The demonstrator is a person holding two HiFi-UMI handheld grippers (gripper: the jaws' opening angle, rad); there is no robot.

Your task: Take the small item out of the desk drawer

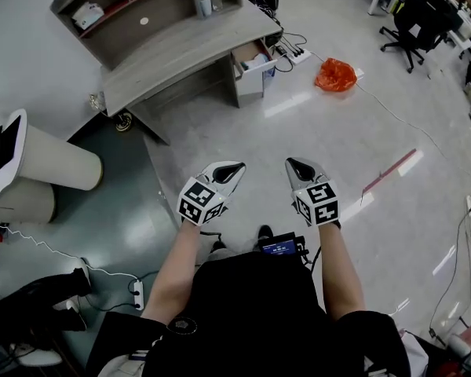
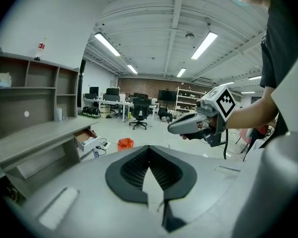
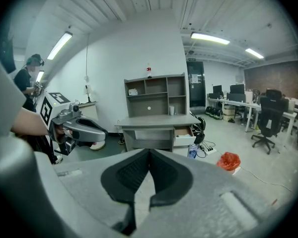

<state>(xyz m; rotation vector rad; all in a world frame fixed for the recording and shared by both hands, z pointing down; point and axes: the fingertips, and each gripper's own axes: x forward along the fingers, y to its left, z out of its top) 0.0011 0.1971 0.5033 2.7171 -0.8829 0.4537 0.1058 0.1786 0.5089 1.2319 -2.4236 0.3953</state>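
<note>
In the head view, the desk (image 1: 180, 53) stands at twelve o'clock, well apart from the person. Its drawer (image 1: 250, 75) is open, with a pale item (image 1: 258, 61) inside, too small to name. The left tongs (image 1: 234, 168) and right tongs (image 1: 295, 166) point that way.

In the left gripper view, the left tongs are together and empty, with the drawer at nine o'clock.

In the right gripper view, the right tongs are together and empty, with the drawer at one o'clock.

The item is probably light. A pinch across its middle looks best.
</note>
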